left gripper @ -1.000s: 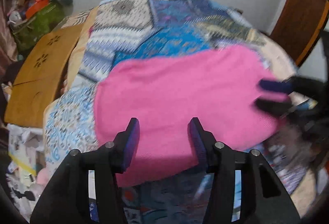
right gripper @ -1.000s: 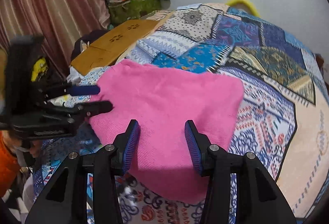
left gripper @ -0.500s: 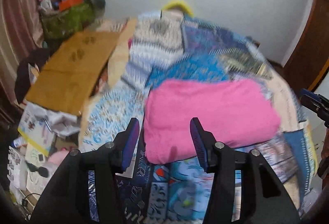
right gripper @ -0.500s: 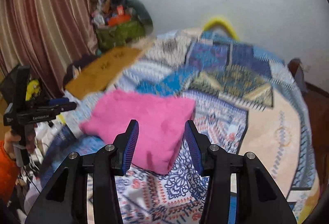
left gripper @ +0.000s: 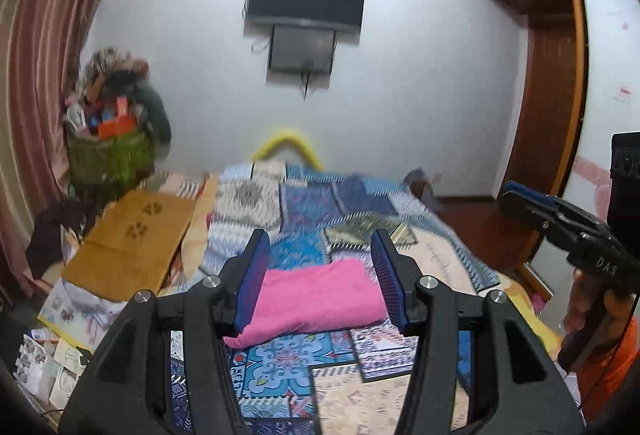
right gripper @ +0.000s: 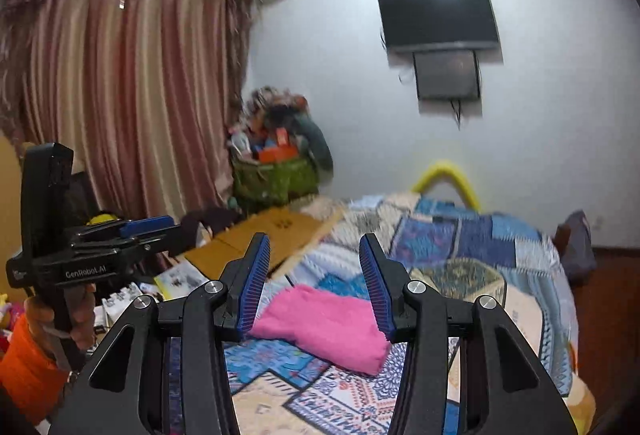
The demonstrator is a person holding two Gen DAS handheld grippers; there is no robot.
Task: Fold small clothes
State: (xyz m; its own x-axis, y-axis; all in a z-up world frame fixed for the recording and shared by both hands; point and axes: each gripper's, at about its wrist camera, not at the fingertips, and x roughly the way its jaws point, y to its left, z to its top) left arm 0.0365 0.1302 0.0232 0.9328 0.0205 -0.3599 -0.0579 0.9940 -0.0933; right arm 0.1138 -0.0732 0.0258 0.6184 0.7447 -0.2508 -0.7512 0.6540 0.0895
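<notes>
Pink garment [left gripper: 320, 295] lies folded into a thick soft rectangle on the patchwork bedspread [left gripper: 360, 211], lower centre. Left gripper [left gripper: 320, 275] and right gripper [right gripper: 314, 281] gape, empty. Left gripper's side reads "GenRobot.AI".

Folded cloth [left gripper: 316, 295] on the bed [left gripper: 444, 267], board [left gripper: 132, 235] left of it, basket [left gripper: 110, 159] behind the board, television [left gripper: 306, 1] on the wall beyond.
</notes>
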